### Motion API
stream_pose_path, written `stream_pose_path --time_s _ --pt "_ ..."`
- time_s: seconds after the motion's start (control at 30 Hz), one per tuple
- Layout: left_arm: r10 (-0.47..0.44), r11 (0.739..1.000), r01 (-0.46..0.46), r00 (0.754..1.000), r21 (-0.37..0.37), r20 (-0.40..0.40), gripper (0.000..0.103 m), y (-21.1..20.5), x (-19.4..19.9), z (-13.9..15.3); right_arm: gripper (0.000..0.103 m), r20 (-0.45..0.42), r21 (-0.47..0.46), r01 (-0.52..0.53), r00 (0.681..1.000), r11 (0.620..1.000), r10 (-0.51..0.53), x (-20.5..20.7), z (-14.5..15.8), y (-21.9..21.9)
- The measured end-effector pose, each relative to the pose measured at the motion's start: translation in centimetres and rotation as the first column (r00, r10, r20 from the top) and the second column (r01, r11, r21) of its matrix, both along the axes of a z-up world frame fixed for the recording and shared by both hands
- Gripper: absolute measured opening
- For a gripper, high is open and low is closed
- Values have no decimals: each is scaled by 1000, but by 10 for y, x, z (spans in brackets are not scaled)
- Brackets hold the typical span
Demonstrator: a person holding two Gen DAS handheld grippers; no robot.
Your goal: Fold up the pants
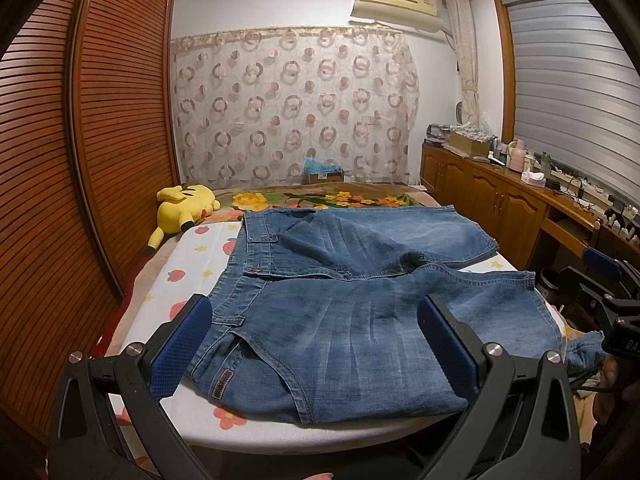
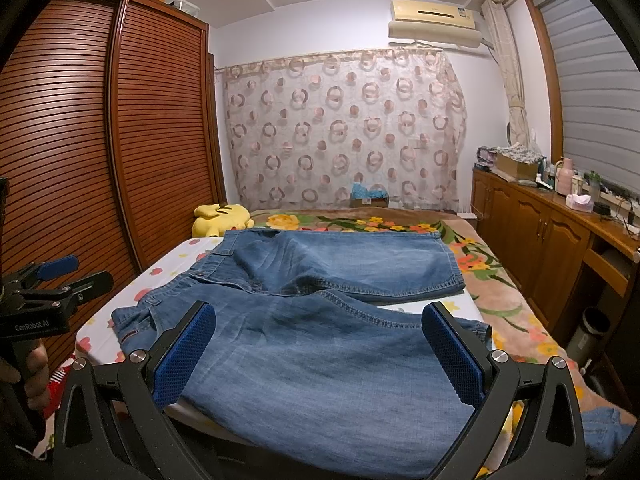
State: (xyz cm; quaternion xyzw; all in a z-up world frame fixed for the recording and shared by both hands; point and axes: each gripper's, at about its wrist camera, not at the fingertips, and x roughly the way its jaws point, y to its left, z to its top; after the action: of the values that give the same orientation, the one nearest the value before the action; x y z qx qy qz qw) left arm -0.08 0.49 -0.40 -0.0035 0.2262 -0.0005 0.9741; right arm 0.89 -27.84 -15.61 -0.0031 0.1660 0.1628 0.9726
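Observation:
Blue denim pants [image 1: 344, 300] lie spread flat on a white fruit-print board [image 1: 200, 264] on the bed, waistband to the left, both legs running right. My left gripper [image 1: 316, 340] is open and empty, hovering over the near hip and pocket area. My right gripper [image 2: 320, 344] is open and empty over the near leg of the pants [image 2: 320, 340]. The near leg's end hangs over the board's edge at the right [image 2: 604, 428]. Each gripper shows at the side of the other's view.
A yellow plush toy [image 1: 184, 208] lies at the bed's far left. A louvred wooden wardrobe [image 1: 80, 160] stands on the left. A wooden cabinet [image 1: 500, 200] with bottles and boxes runs along the right. A floral blanket [image 2: 480, 280] covers the bed.

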Motion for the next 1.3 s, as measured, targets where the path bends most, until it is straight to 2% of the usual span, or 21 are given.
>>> stream_pose_path --time_s 0.73,1.3 --pt "-16 1000 16 1000 0 -17 103 -11 -1 -11 103 -3 -5 -7 1000 1000 7 0 -1 1" --pt "-42 999 40 994 -19 -104 103 12 17 -34 103 -35 -7 22 999 1000 -22 17 -2 -2"
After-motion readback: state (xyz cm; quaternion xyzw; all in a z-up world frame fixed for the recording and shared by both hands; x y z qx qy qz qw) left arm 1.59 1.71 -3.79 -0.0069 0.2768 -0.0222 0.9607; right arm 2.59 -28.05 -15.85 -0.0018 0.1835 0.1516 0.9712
